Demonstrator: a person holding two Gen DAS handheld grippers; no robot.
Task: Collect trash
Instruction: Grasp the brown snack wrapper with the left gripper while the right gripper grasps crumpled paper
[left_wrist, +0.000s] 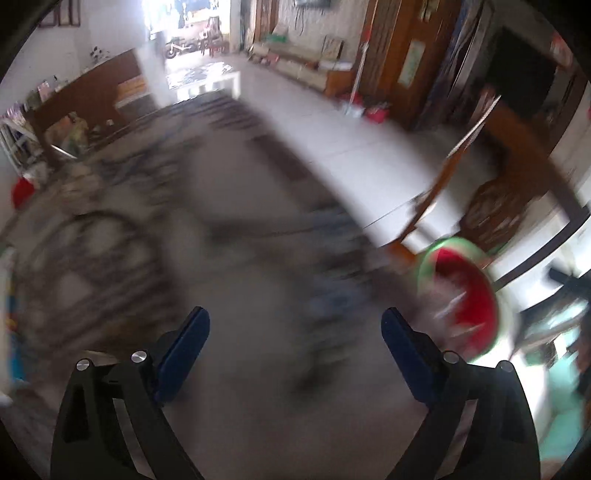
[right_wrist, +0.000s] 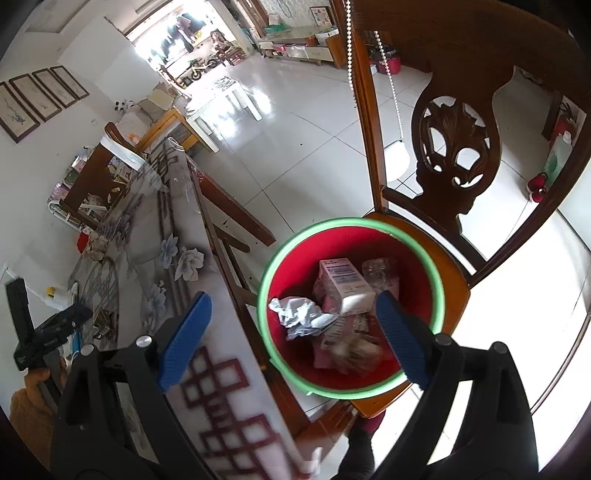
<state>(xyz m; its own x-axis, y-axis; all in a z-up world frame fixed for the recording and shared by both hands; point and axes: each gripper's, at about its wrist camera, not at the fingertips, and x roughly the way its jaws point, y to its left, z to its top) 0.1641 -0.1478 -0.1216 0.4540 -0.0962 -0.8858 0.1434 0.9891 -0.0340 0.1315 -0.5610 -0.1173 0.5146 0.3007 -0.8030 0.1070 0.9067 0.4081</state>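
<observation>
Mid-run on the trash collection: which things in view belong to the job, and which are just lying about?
Job:
- red basin with green rim, on the chair seat
- crumpled white paper inside it
- pink carton inside it
- right gripper, open above the basin

Lying about:
- wooden chair
- floral table
- white side table
</observation>
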